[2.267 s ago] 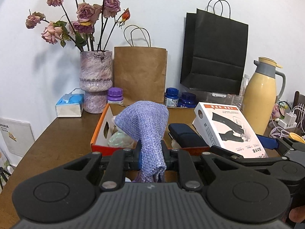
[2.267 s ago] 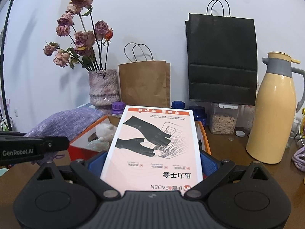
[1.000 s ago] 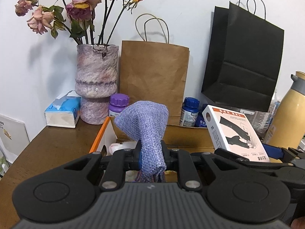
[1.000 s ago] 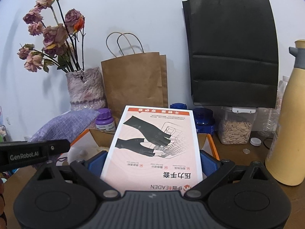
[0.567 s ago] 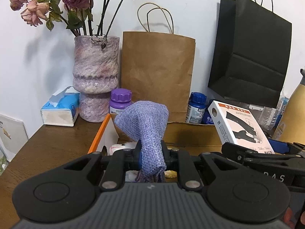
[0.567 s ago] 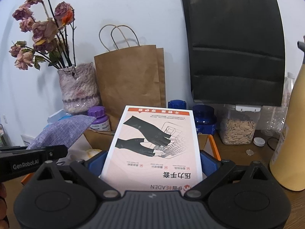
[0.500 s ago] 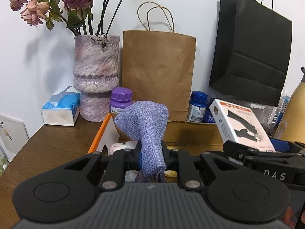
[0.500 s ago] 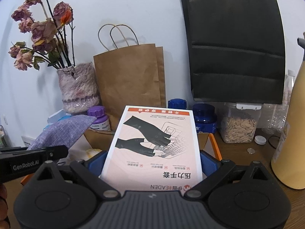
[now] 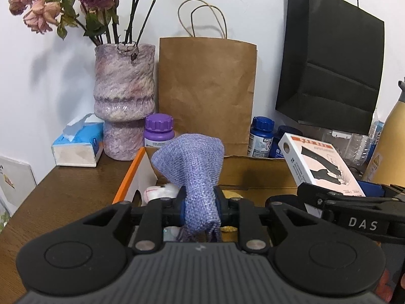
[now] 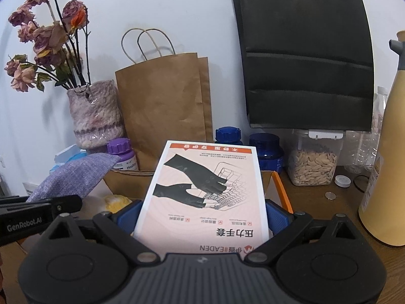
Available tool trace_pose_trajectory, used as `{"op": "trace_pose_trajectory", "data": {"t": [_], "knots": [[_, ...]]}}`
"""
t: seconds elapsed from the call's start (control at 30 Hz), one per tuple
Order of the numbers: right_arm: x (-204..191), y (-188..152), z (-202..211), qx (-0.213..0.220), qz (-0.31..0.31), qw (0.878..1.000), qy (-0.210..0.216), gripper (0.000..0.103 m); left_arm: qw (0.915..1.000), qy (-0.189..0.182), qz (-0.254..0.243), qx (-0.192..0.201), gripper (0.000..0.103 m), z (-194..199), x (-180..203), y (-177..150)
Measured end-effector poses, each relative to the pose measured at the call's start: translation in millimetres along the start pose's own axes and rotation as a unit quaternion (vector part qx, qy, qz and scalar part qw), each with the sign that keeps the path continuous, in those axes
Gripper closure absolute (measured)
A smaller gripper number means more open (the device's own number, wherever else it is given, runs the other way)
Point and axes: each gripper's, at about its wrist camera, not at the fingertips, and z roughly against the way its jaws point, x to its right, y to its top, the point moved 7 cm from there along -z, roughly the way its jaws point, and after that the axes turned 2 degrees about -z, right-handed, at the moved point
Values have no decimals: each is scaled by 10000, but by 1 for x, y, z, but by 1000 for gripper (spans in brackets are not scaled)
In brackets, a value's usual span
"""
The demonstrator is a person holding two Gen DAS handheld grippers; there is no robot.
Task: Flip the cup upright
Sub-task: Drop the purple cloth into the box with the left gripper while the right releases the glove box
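Observation:
No cup shows in either view. My left gripper (image 9: 201,206) holds a purple woven pouch (image 9: 192,162) by its lower end. Its jaws are opening slightly, with the pads still against the cloth. The pouch hangs over the left part of an open cardboard box with an orange rim (image 9: 129,177). My right gripper (image 10: 202,215) is shut on a white carton printed with black gloves (image 10: 210,177), tilted up over the same box (image 10: 281,190). The carton (image 9: 319,162) also appears at the right of the left wrist view, and the pouch (image 10: 73,174) at the left of the right wrist view.
Along the back wall stand a purple vase of dried roses (image 9: 124,111), a brown paper bag (image 9: 206,93), a black bag (image 9: 331,71), purple-capped (image 9: 159,130) and blue-capped bottles (image 9: 260,136), and a seed jar (image 10: 314,164). A tissue box (image 9: 78,144) lies left, a yellow jug (image 10: 387,152) right.
Both grippers have moved forward toward the wall and slightly down over the cardboard box, still carrying the pouch and the carton. The left jaws stand a touch wider.

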Motion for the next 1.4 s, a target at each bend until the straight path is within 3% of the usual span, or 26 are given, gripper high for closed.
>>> {"op": "trace_pose_trajectory", "data": {"t": [0.07,0.23,0.53,1.4], "knots": [[2,0,1,5,-67,10000,19,4,10000,48,56,-16,55,0,-3,0],[7,2,3,31,-175,9998,-34,0,9998,148,76,80,28,4,-6,1],[7,7,11,108,-187,9998,-31,0,9993,271,85,224,2,11,-8,6],[-2,6,67,381,166,9991,-98,0,9988,230,103,429,0,59,-14,6]]}}
